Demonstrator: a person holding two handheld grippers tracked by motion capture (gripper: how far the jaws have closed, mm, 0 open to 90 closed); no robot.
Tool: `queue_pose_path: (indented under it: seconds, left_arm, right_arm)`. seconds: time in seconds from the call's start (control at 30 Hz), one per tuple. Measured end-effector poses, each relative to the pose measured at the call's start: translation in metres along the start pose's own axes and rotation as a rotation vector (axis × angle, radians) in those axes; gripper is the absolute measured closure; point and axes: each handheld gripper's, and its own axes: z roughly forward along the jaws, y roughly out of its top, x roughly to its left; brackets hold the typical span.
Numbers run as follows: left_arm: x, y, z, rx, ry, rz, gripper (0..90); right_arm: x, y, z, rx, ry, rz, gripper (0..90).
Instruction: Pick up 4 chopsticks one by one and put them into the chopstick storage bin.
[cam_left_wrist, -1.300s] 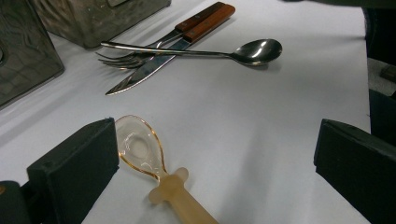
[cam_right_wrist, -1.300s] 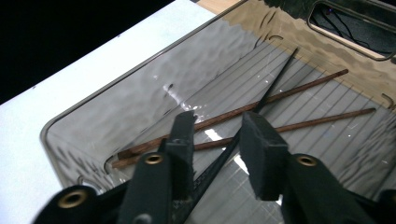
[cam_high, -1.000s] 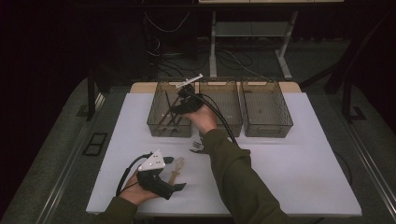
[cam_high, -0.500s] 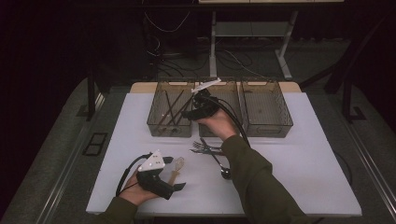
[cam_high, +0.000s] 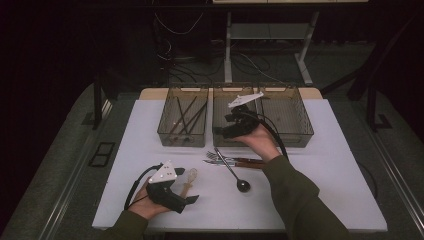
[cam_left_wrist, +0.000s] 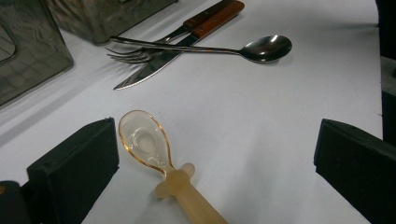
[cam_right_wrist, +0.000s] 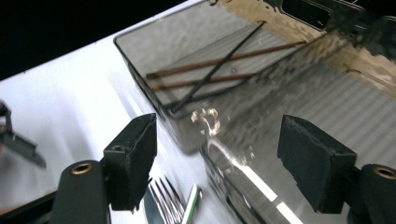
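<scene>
On the near-left part of the white table (cam_high: 345, 165), the left gripper (cam_high: 189, 201) rests low with its jaws wide apart and nothing between them. The amber plastic spoon (cam_high: 189, 179) lies just ahead of it; in the left gripper view that spoon (cam_left_wrist: 159, 161) sits close against one jaw rather than centred in the gap, bowl pointing away toward the trays. Risk, as I judge it: closing from this offset would push the spoon sideways or pinch only the edge of the bowl. The spoon looks light, smooth and translucent, with a thicker pale handle and a small cross-piece at the neck; it could skate on the slick surface.

Moving right, a loose pile lies mid-table: a fork (cam_high: 214, 158), a wood-handled knife (cam_high: 247, 162) and a metal spoon (cam_high: 235, 175) crossed over one another. Picking one could drag the others, since they touch.

Behind them stand three clear trays; the left tray (cam_high: 165, 131) holds dark chopsticks (cam_right_wrist: 219, 63). The right gripper (cam_high: 225, 131) hovers at the front of the middle tray (cam_high: 218, 102), jaws wide open and empty in the right gripper view. That view is smeared, so the hand seems to be moving fast; a jaw could knock the tray wall. The right tray (cam_high: 306, 127) looks bare.
</scene>
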Motion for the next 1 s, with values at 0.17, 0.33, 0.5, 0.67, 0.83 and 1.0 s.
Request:
queue_pose_path:
  seconds: [0.17,0.33,0.5,0.67,0.83,1.0]
  left_arm:
    - [0.002,0.0,-0.001,-0.01,0.016,-0.018,0.0]
    - [0.004,0.0,-0.002,0.001,0.028,-0.019,0.0]
    - [0.004,-0.001,-0.001,0.002,0.037,-0.023,0.0]
    - [0.005,-0.001,-0.001,0.01,0.045,-0.024,0.0]
    - [0.003,-0.001,-0.002,0.011,0.045,-0.017,0.0]
    - [0.003,-0.001,-0.001,0.015,0.05,-0.017,0.0]
  right_arm:
    - [-0.005,-0.021,-0.018,-0.021,0.007,0.012,28.0]
    - [-0.008,-0.045,-0.038,-0.041,0.0,0.017,27.6]
    - [-0.01,-0.068,-0.057,-0.053,-0.001,0.04,25.5]
    - [-0.01,-0.09,-0.073,-0.041,-0.048,0.04,22.8]
    - [-0.007,-0.115,-0.087,-0.039,-0.058,0.05,20.0]
    - [-0.009,-0.139,-0.1,-0.046,-0.096,0.063,19.1]
